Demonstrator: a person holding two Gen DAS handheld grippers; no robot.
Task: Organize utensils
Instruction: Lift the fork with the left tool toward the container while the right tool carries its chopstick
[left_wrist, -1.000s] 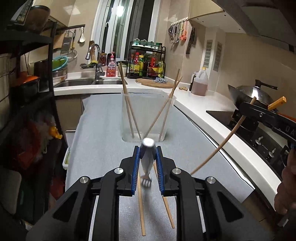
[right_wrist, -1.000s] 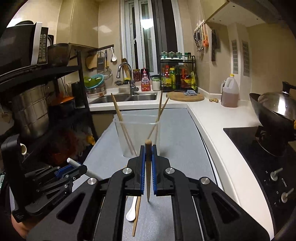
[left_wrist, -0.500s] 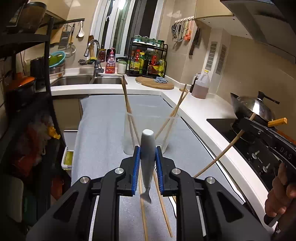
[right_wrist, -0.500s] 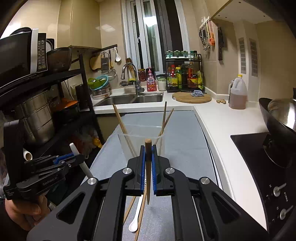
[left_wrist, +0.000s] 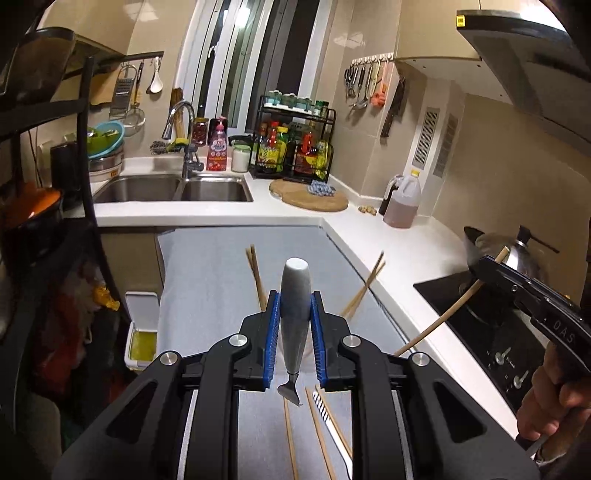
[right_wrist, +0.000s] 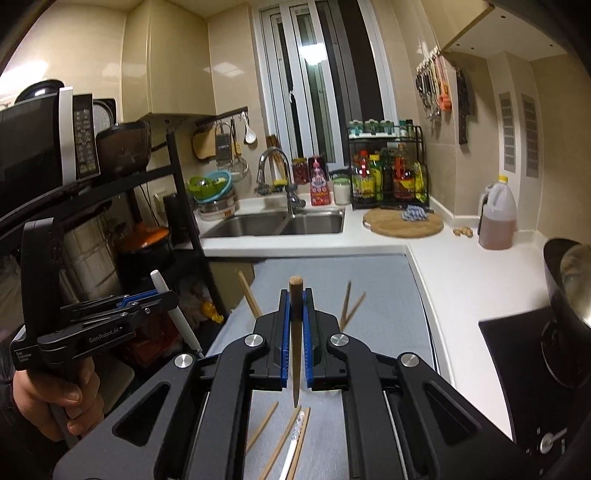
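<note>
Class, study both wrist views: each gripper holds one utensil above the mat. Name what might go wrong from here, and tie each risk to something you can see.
1. The left gripper pinches the white-handled fork along its tapered handle, so the fork may slip.
2. The right gripper holds a long chopstick that sticks out at both ends; it could knock the chopsticks already in the cup.
3. Loose chopsticks lie on the mat below, where a dropped utensil could scatter them.
</note>
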